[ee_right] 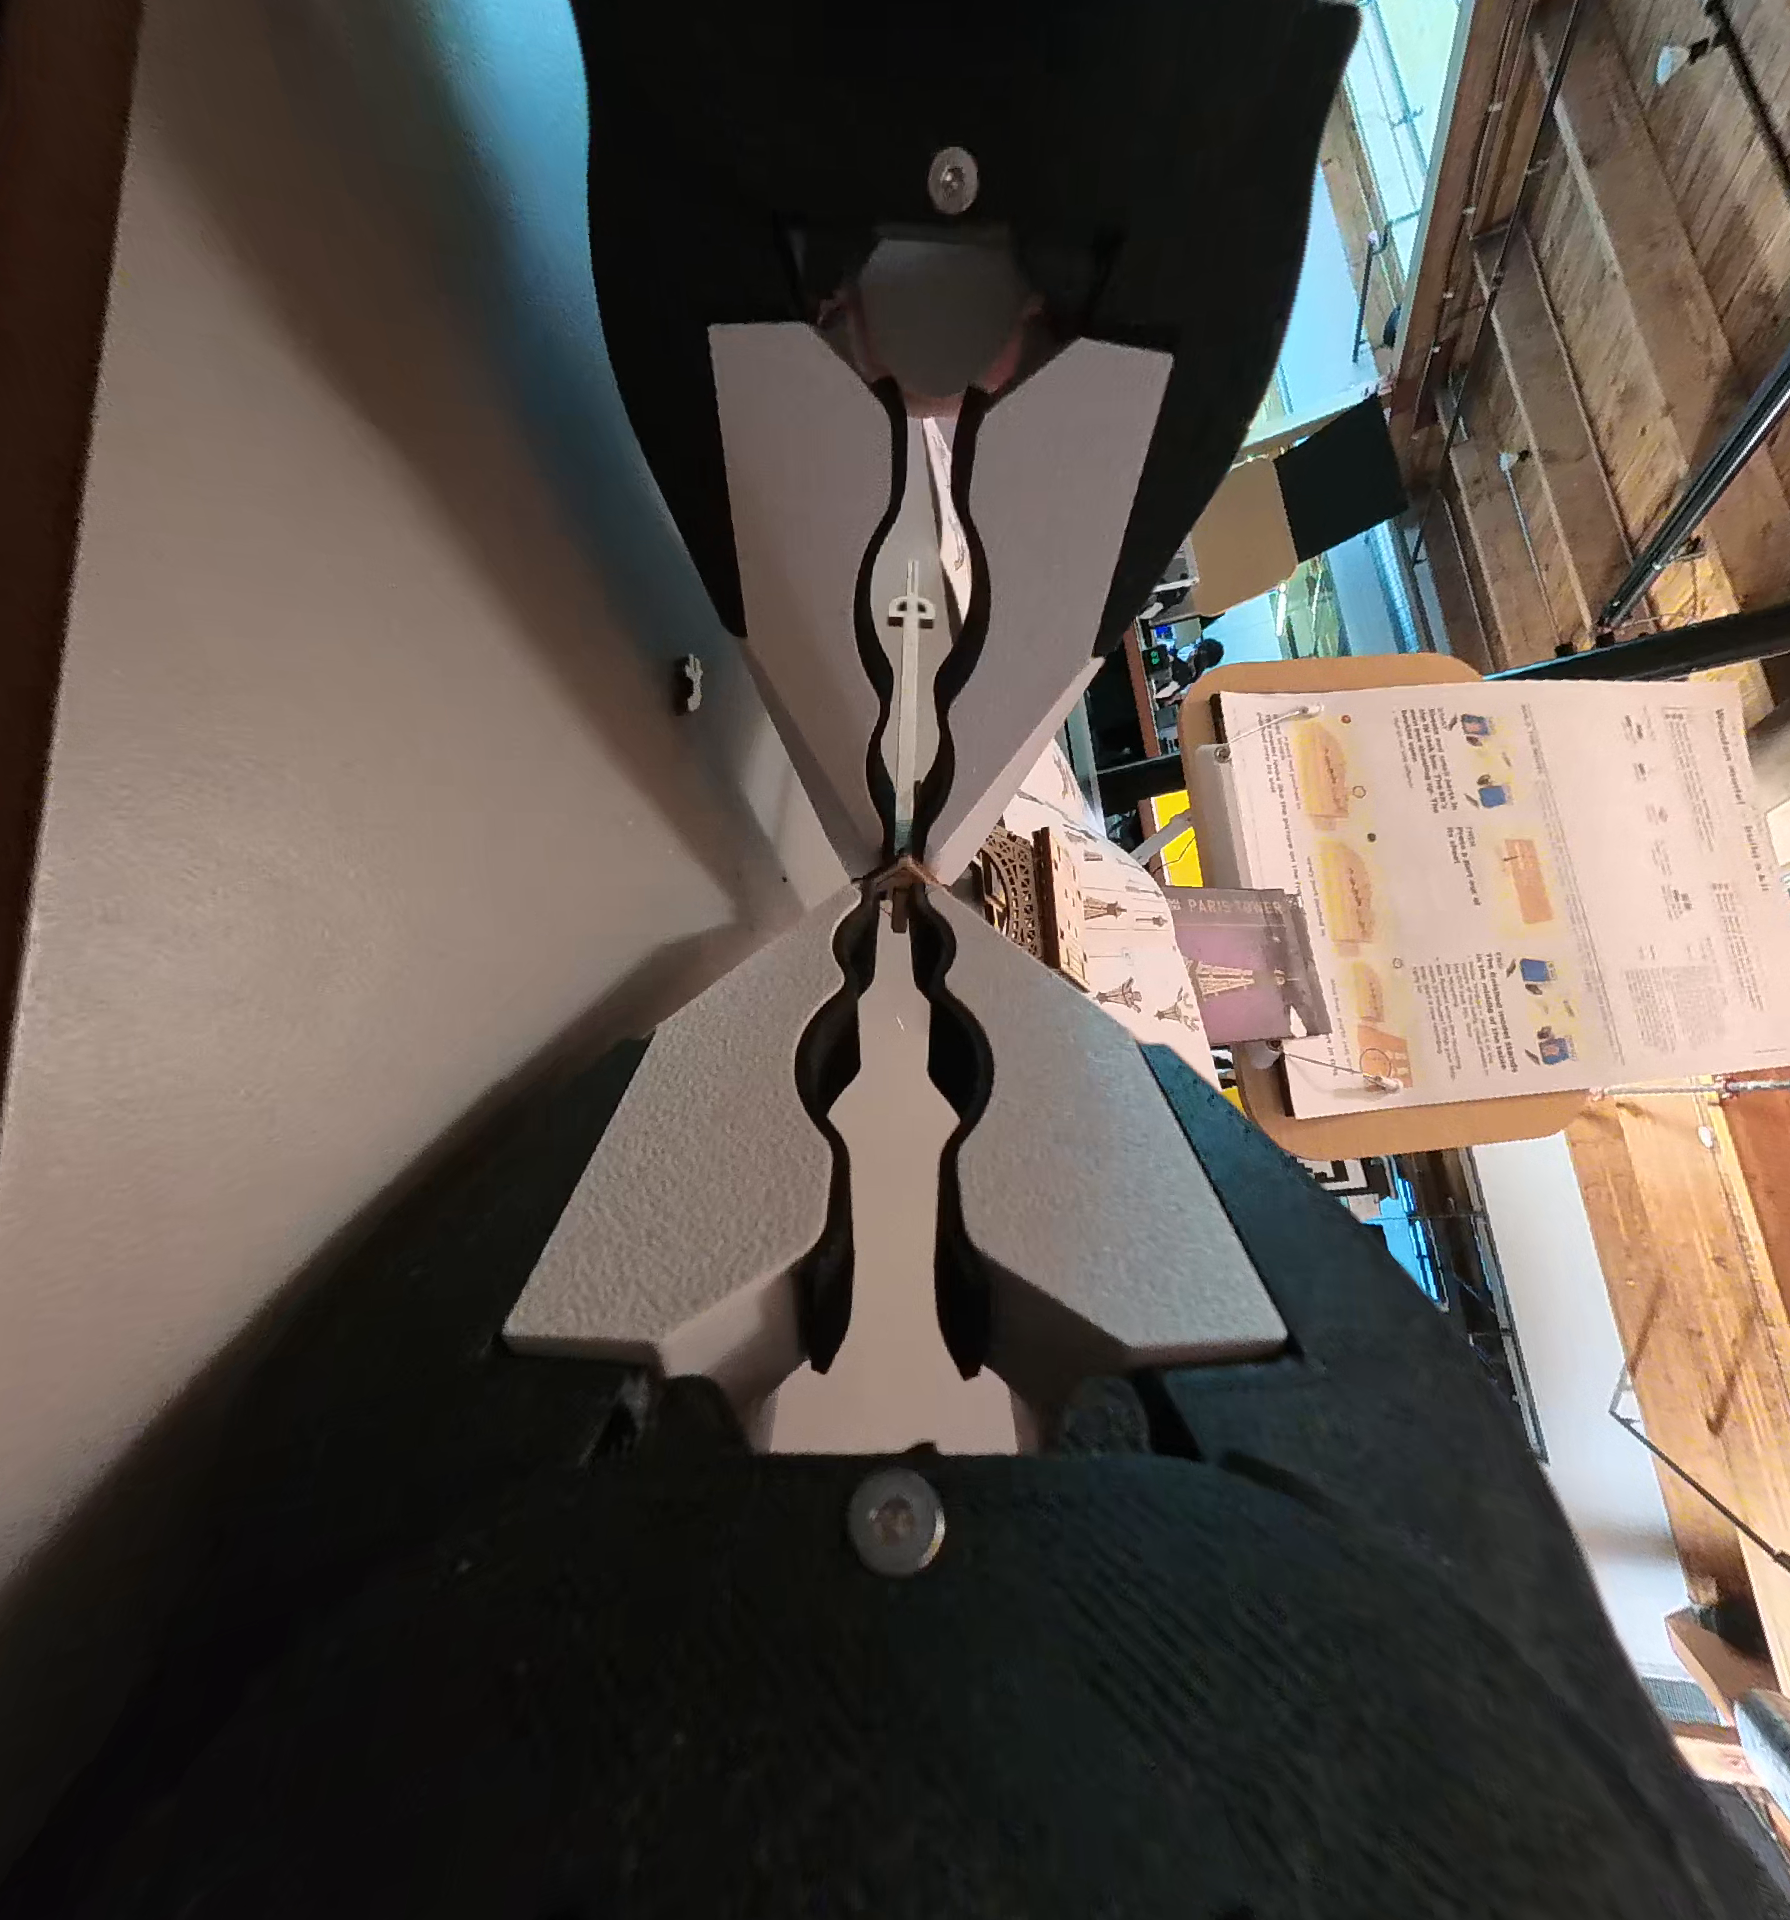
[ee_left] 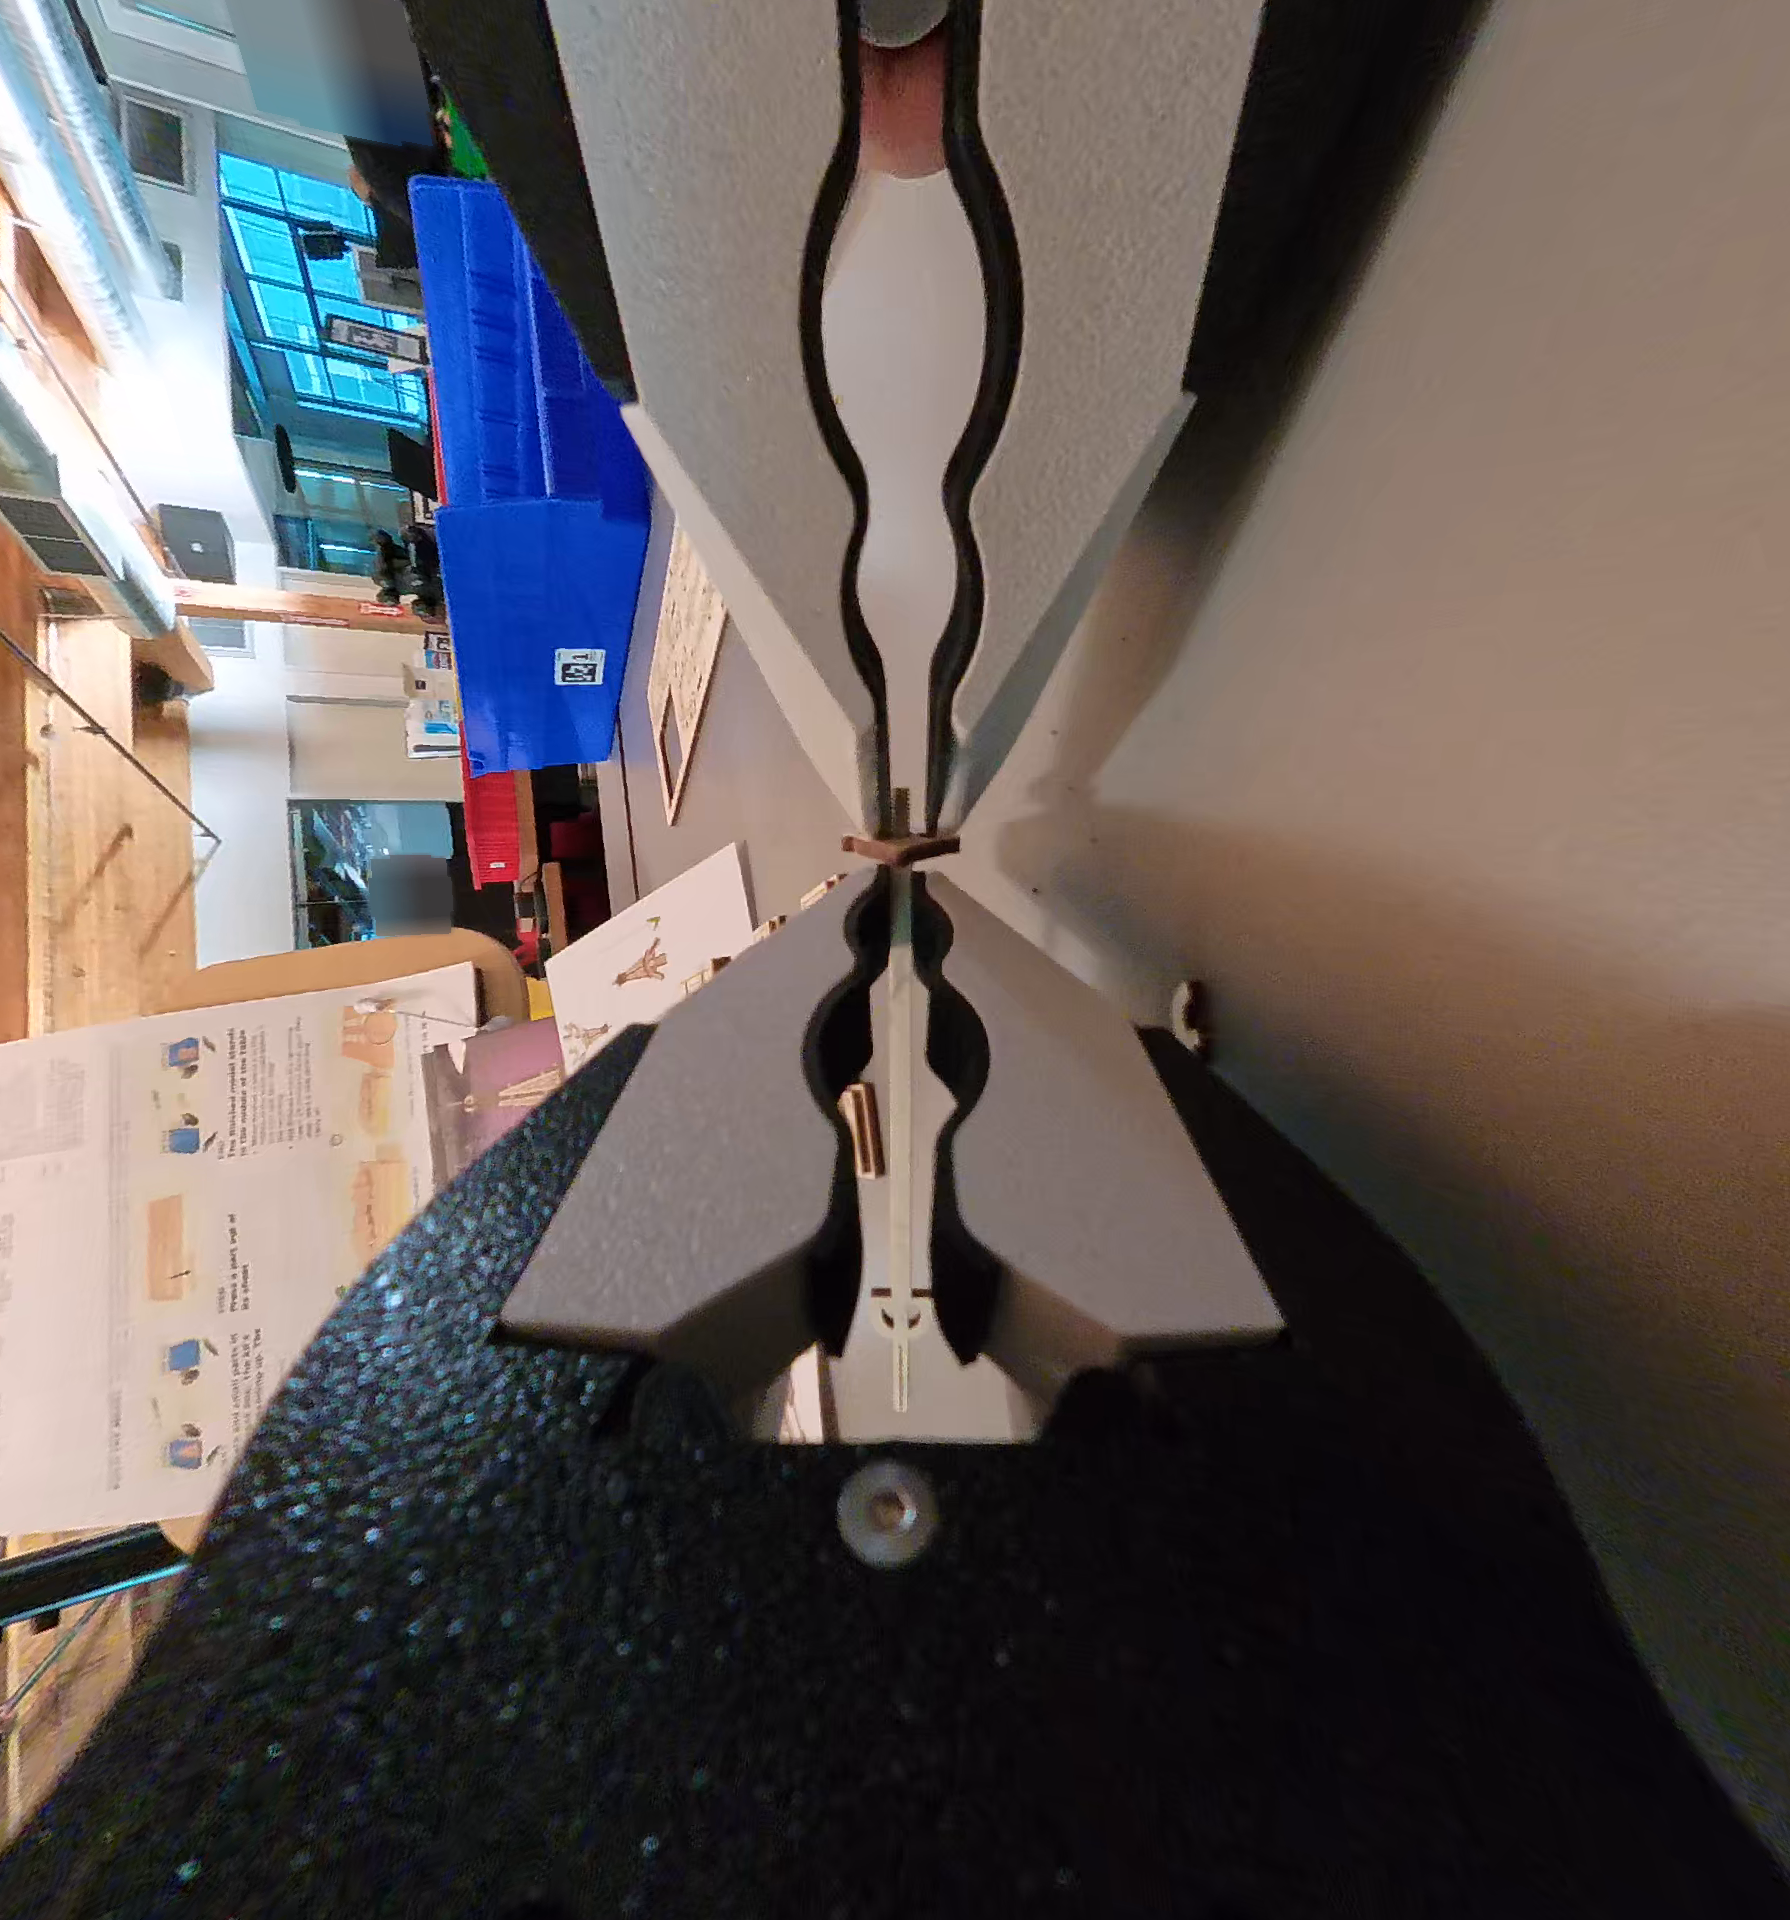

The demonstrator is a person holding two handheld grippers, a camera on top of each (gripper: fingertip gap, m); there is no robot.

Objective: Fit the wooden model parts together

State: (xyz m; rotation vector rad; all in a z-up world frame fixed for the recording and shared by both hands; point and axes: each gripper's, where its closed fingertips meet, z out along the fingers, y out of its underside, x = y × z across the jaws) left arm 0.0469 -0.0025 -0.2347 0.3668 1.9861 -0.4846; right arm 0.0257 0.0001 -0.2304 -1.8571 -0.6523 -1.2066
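Observation:
My two grippers meet tip to tip over the white table. My left gripper (ee_left: 901,883) is shut on a thin pale wooden spire strip (ee_left: 901,1143) that runs back between its fingers. The strip also shows in the right wrist view (ee_right: 912,707), inside the left gripper (ee_right: 910,836). My right gripper (ee_right: 901,896) is shut on a small flat dark wooden square (ee_right: 901,875). In the left wrist view the right gripper (ee_left: 906,821) comes in from the top, with the square (ee_left: 899,845) across the strip's tip. The strip's tip pokes through the square.
A partly built brown wooden tower model (ee_right: 1026,894) stands on printed sheets. A small booklet (ee_right: 1249,966) and an instruction sheet on a board (ee_right: 1514,894) stand behind it. Blue bins (ee_left: 527,499) and a wooden parts sheet (ee_left: 688,665) are at the table's far side.

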